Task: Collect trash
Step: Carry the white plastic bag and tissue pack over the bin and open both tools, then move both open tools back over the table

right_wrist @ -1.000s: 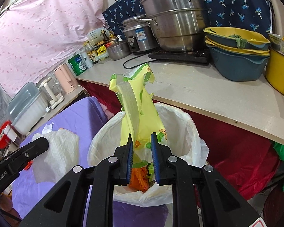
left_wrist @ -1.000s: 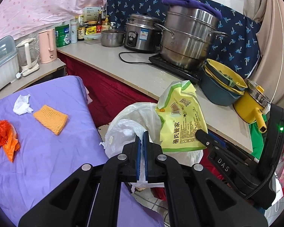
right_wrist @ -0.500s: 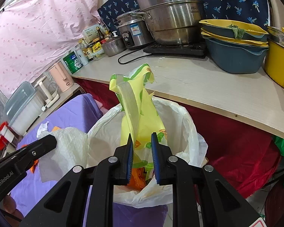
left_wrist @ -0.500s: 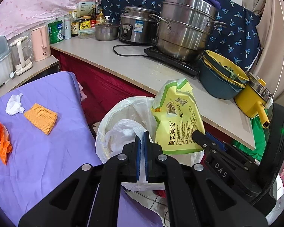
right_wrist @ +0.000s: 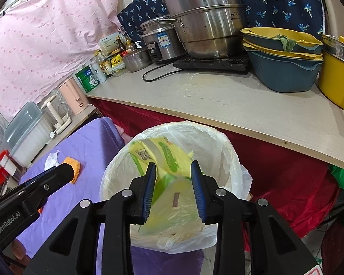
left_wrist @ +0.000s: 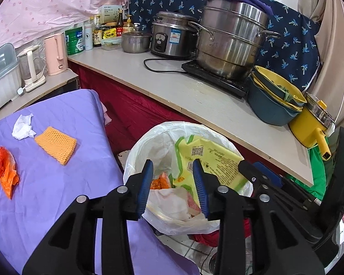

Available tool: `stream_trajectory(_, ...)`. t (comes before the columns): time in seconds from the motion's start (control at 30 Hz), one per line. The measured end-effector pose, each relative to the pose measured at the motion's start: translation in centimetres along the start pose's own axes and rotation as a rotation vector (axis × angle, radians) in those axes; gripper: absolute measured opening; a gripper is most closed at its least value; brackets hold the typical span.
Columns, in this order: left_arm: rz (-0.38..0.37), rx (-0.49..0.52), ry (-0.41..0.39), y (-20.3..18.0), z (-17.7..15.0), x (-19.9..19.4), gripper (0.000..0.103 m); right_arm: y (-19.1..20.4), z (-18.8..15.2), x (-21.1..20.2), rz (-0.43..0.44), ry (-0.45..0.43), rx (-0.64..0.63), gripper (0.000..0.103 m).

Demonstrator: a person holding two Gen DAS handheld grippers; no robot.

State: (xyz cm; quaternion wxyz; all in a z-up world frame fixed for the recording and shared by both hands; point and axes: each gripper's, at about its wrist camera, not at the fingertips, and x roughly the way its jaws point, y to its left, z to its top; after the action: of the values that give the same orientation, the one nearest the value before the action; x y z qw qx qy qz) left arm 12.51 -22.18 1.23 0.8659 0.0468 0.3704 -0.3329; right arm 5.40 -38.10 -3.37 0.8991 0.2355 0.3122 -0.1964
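Your left gripper [left_wrist: 173, 183] hung over the white plastic-lined trash bin [left_wrist: 140, 151], and its blue-padded jaws had just been opening; they stood spread with nothing pinched between them. Your right gripper [right_wrist: 173, 186] was beside it over the same bin, its jaws also just opened and standing apart. The yellow-green plastic food pouch [right_wrist: 162, 160] lay blurred in the gap between the right pads, tilted down into the bin, and the pads were not pressing on it. From the left wrist view the same pouch [left_wrist: 208, 160] leaned against the right side of the liner, on top of white plastic and orange scraps already inside.

On the purple cloth-covered table [left_wrist: 57, 183] to the left of the bin, three pieces of trash were still lying: a crumpled white tissue [left_wrist: 23, 126], an orange foam net sleeve [left_wrist: 56, 144] just beside it, and a crumpled red-orange plastic bag [left_wrist: 1, 169] nearer the left edge. Behind the bin ran a pale wooden counter [left_wrist: 195, 96] carrying a large stacked steel steamer pot [left_wrist: 229, 43].
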Motion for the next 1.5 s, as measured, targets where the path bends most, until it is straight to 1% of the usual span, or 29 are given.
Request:
stream_trajectory(0.3, 0.007, -0.020, -0.009, 0.8, 0.1, -0.7, 0.036, 0.6, 0.8, -1.2, 0.009, -0.028, -0.004, 0.039)
stream_trajectory(0.37, 0.010, -0.024, -0.012, 1.1, 0.1, -0.8, 0.037, 0.9, 0.9, -1.4, 0.013, -0.032, -0.007, 0.041)
stream_trajectory(0.4, 0.011, -0.027, -0.014, 1.2, 0.1, -1.0, 0.040, 1.0, 1.0, -1.5, 0.014, -0.034, -0.009, 0.041)
stream_trajectory(0.43, 0.017, -0.031, -0.019, 1.4, 0.1, -1.1, 0.043, 1.1, 1.0, -1.6, 0.016, -0.036, -0.012, 0.041)
stream_trajectory(0.6, 0.032, -0.041, -0.028, 2.3, 0.0, -1.7, 0.043, 2.0, 1.0, -1.9, 0.026, -0.039, -0.024, 0.042)
stream_trajectory(0.8, 0.051, -0.071, -0.040, 4.3, -0.2, -2.7, 0.043, 4.0, 0.6, -2.1, 0.046, -0.034, -0.058, 0.043)
stream_trajectory(0.87, 0.060, -0.088, -0.045, 5.2, -0.3, -3.1, 0.044, 4.8, 0.6, -2.0, 0.053, -0.031, -0.069, 0.043)
stream_trajectory(0.97, 0.076, -0.111, -0.052, 6.7, -0.6, -3.7, 0.047, 6.0, 0.4, -2.0, 0.066, -0.028, -0.083, 0.044)
stream_trajectory(1.17, 0.120, -0.161, -0.061, 10.3, -1.2, -5.0, 0.047, 9.3, -0.3, -1.8, 0.106, -0.017, -0.124, 0.047)
stream_trajectory(1.4, 0.189, -0.234, -0.073, 15.7, -2.2, -6.8, 0.048, 14.1, -1.7, -0.8, 0.160, 0.020, -0.186, 0.047)
stream_trajectory(1.5, 0.225, -0.269, -0.079, 18.4, -2.9, -7.6, 0.053, 16.1, -2.4, -0.2, 0.179, 0.038, -0.207, 0.047)
